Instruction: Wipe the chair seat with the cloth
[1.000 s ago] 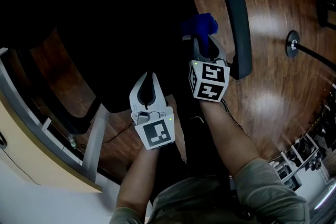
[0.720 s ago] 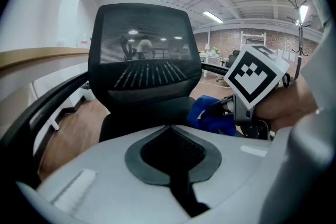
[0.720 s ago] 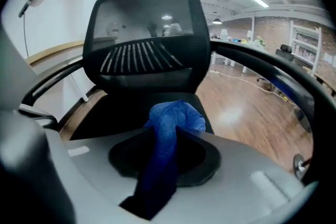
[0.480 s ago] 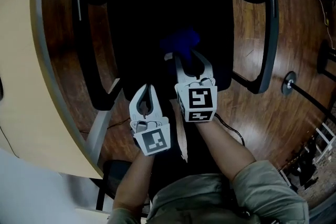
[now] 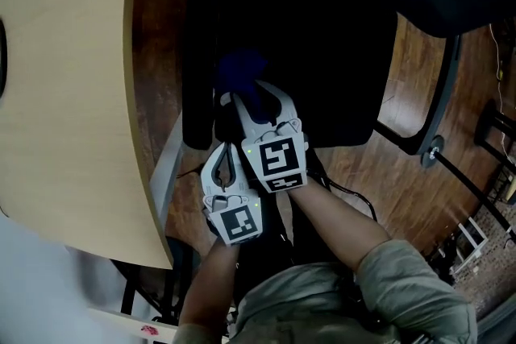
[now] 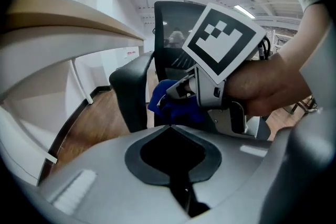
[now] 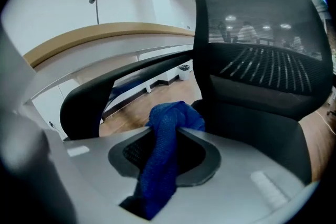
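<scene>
At the far left of the head view a pale wooden desk (image 5: 72, 93) fills the frame, its curved edge running down beside the chair's black armrest (image 5: 196, 76). Just right of that armrest the left gripper (image 5: 229, 151) sits low and near the person's body, pointing up the picture toward the chair; its own view shows the jaws clenched, tips meeting with nothing between them. Touching or just overlapping it on the right, the right gripper (image 5: 255, 98) reaches a little further on and grasps the blue cloth (image 5: 242, 70). In the right gripper view the cloth runs through the hollow between the jaws, is pinched at the tips and bunches out beyond them. The cloth hangs over the near left corner of the chair seat (image 5: 330, 68), close to the armrest; the seat is too dark to tell whether the fabric touches it. The left gripper view shows the same bunch of cloth ahead, beside the right gripper's marker cube (image 6: 223, 42). Further right the black seat spreads out, the mesh backrest (image 7: 262, 34) rises behind it, and the second armrest (image 5: 442, 84) stands over the brown wooden floor (image 5: 403, 173).
</scene>
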